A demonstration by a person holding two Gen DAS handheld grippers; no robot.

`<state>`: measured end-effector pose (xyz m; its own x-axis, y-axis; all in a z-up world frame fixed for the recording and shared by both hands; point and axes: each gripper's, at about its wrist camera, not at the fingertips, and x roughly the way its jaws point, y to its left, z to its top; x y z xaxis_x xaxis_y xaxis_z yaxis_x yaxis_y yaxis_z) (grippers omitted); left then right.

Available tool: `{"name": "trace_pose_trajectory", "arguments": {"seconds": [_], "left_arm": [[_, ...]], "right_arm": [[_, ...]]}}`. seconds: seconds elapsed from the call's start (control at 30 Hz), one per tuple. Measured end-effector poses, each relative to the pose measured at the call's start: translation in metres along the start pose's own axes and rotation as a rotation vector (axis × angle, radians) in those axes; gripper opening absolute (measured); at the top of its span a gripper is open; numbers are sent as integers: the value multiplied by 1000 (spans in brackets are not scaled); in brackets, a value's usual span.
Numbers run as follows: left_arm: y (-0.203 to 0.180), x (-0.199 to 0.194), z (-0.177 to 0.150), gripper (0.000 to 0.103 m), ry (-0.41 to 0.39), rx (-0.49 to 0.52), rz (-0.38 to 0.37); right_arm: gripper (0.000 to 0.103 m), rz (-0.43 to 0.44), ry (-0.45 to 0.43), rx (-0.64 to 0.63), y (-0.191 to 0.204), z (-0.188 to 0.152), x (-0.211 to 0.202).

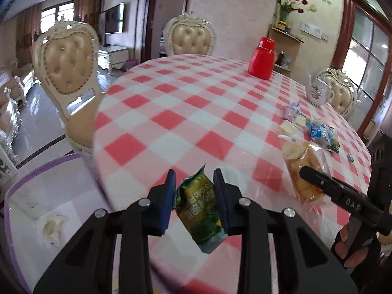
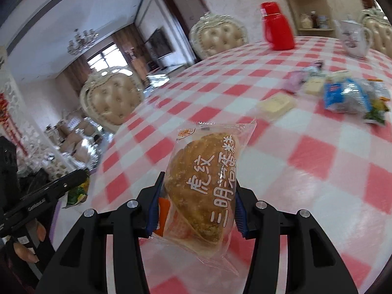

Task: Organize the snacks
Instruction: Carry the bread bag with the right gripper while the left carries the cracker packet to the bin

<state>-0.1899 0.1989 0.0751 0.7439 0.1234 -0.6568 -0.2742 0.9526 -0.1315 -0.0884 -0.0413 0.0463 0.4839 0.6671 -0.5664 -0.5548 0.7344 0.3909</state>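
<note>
My left hand-held gripper [image 1: 196,191] is clenched on a green snack packet [image 1: 199,208], lifted above the near edge of the tabletop [image 1: 171,112], beside a clear purple-rimmed bin [image 1: 36,196] at lower left. My right hand-held gripper [image 2: 197,203] grips a wrapped sandwich cake [image 2: 203,191] by its sides — held clear of the checked cloth. The other snacks [image 2: 343,93] lie in a loose pile on the right side of the tabletop, among them a blue packet [image 2: 345,95] and a pale wrapped square [image 2: 276,104]. Further back stand a red flask [image 1: 262,58] and a white teapot [image 1: 318,91] — well apart from the pile
</note>
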Motion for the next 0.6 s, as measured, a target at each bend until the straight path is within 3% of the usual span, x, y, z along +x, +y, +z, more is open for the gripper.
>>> {"name": "trace_pose_trajectory", "arguments": {"seconds": [0.33,0.6], "left_arm": [[83,-48,4,32,-51,-92,171],[149,-63,3,32,-46,-185,271]], "right_arm": [[49,203,100,-204,126,-28,26],[49,294,199,-414,219,-68,38]]}}
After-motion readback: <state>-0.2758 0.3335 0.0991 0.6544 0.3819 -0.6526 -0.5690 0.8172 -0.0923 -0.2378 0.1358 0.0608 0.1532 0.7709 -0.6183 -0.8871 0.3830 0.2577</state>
